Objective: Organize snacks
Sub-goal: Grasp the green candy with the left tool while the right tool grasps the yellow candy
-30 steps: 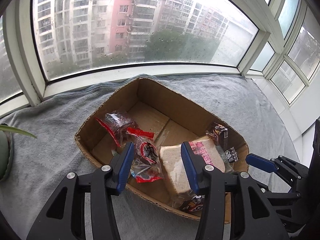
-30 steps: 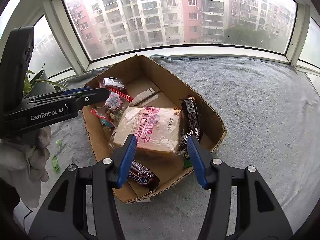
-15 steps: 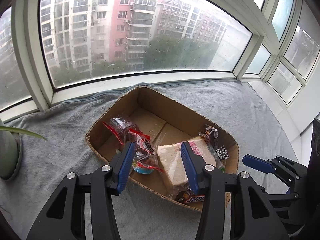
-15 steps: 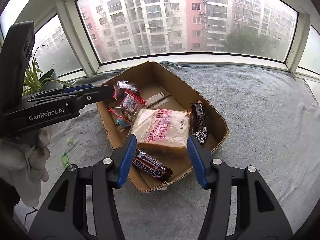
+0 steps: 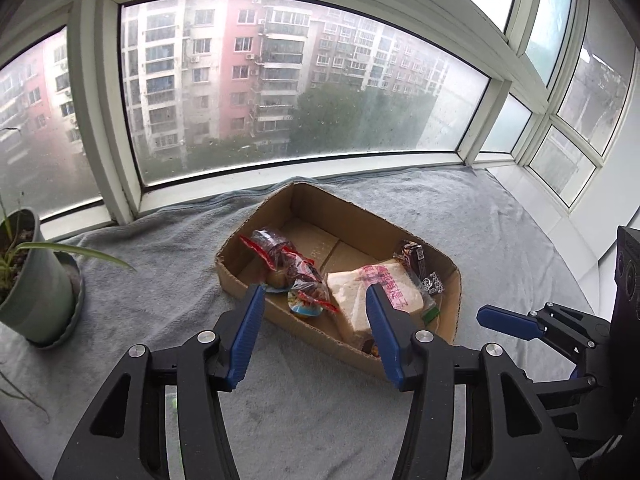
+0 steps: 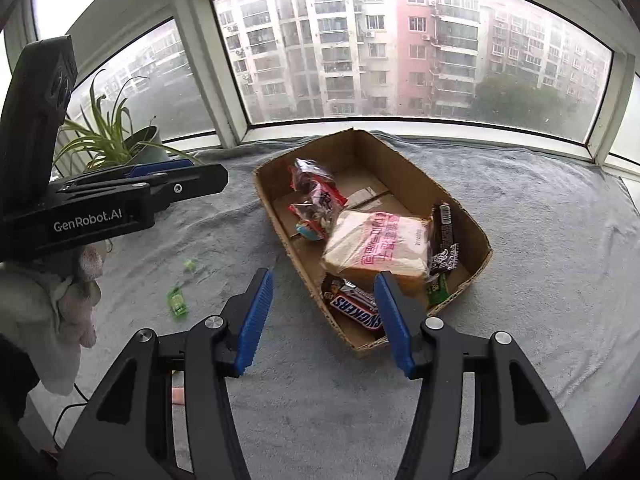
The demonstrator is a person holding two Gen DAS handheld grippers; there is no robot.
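Both my grippers (image 5: pixel 314 334) (image 6: pixel 324 318) empty, left opening, right half-open; green candies (image 6: pixel 177 301) outside box (image 6: pixel 416 178) risk being missed.

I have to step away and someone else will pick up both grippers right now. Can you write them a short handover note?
Left gripper: holds nothing, jaws opening, above the blanket short of the cardboard box.
Right gripper: open, empty, at the box's near corner.
In the box: bread pack, Snickers bar, dark bar, red-and-clear snack bags.
Left to do: two small green wrapped pieces lie on the blanket outside the box, probably next to collect.
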